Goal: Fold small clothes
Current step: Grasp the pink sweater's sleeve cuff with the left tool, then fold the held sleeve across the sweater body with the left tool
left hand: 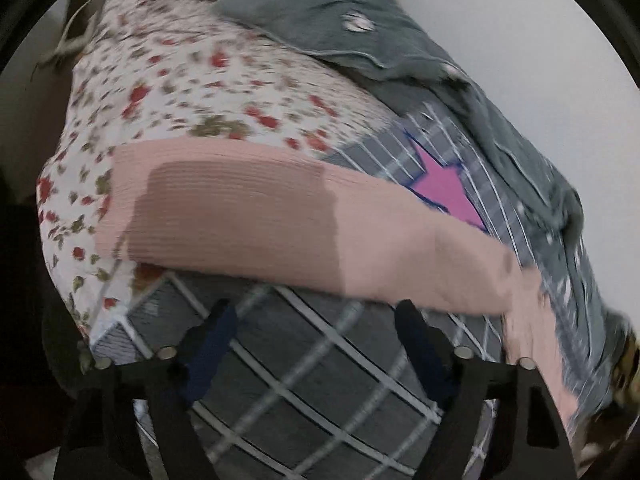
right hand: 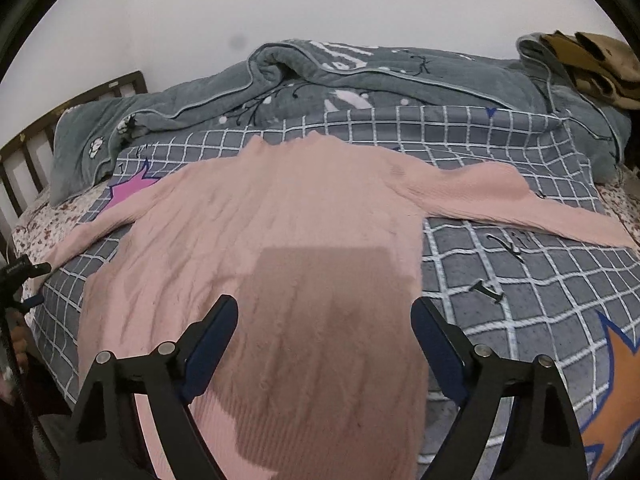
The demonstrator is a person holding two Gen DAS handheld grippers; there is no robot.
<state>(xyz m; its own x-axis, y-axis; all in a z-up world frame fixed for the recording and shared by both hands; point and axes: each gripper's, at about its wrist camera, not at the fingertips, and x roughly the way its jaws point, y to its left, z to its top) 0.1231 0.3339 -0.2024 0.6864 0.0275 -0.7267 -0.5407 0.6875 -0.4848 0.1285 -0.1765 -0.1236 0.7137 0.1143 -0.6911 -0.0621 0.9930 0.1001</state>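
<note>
A pink knit sweater [right hand: 280,216] lies flat, front up, on the grey checked sheet [right hand: 500,272], both sleeves spread out to the sides. My right gripper [right hand: 324,302] hovers open over the sweater's lower body; its shadow falls on the knit and nothing sits between the fingers. In the blurred left wrist view one pink sleeve [left hand: 256,216] runs across the picture. My left gripper [left hand: 315,308] stands open just short of that sleeve, above the checked sheet [left hand: 304,380], with its fingers clear of the cloth.
A rumpled grey quilt [right hand: 360,76] lies along the wall behind the sweater, and brown clothing [right hand: 592,60] sits at the far right. A floral bedsheet [left hand: 192,80] covers the left side. The dark wooden headboard [right hand: 28,160] stands at the left.
</note>
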